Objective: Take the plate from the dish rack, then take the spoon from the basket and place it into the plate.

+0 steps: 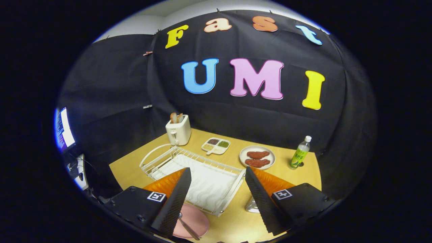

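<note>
Your gripper [216, 199] is released, jaws wide apart, nothing btwn them. The pink plate [194, 222] sits on the surface just below and behind the left finger, out of the dish rack [202, 175], w/ the spoon [187, 227] lying on it, long axis running diagonally away from the finger. Looks like placement is done, so your next move is prob. a straight pull-back. Plate is half hidden by the finger; spoon bowl can't be made out. The metal thing [251, 206] beside the right finger is prob. the basket, mostly hidden.
</note>
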A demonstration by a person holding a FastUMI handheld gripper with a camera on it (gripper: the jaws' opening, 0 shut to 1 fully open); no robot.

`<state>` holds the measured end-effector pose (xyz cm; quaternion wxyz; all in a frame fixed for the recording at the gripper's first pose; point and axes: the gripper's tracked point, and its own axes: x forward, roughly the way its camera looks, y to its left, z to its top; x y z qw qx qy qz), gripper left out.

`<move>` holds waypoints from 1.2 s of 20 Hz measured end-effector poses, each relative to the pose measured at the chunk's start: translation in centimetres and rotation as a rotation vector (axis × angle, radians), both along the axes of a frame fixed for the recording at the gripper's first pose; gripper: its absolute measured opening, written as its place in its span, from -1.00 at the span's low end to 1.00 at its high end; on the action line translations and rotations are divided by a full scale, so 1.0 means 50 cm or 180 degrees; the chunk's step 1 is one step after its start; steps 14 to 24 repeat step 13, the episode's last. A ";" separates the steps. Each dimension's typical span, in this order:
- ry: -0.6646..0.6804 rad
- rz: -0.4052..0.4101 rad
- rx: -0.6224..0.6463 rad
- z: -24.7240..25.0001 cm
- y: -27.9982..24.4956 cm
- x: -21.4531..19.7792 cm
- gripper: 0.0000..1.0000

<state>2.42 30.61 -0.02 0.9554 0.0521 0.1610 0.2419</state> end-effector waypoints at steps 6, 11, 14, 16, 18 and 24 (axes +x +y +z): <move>-0.0328 -0.0237 0.0103 0.110 -0.088 0.015 0.98; -0.0511 -0.0300 0.0063 0.151 -0.139 -0.001 0.98; -0.0518 -0.0324 0.0079 0.155 -0.150 -0.006 0.97; -0.0518 -0.0324 0.0079 0.155 -0.150 -0.006 0.97; -0.0518 -0.0324 0.0079 0.155 -0.150 -0.006 0.97; -0.0518 -0.0324 0.0079 0.155 -0.150 -0.006 0.97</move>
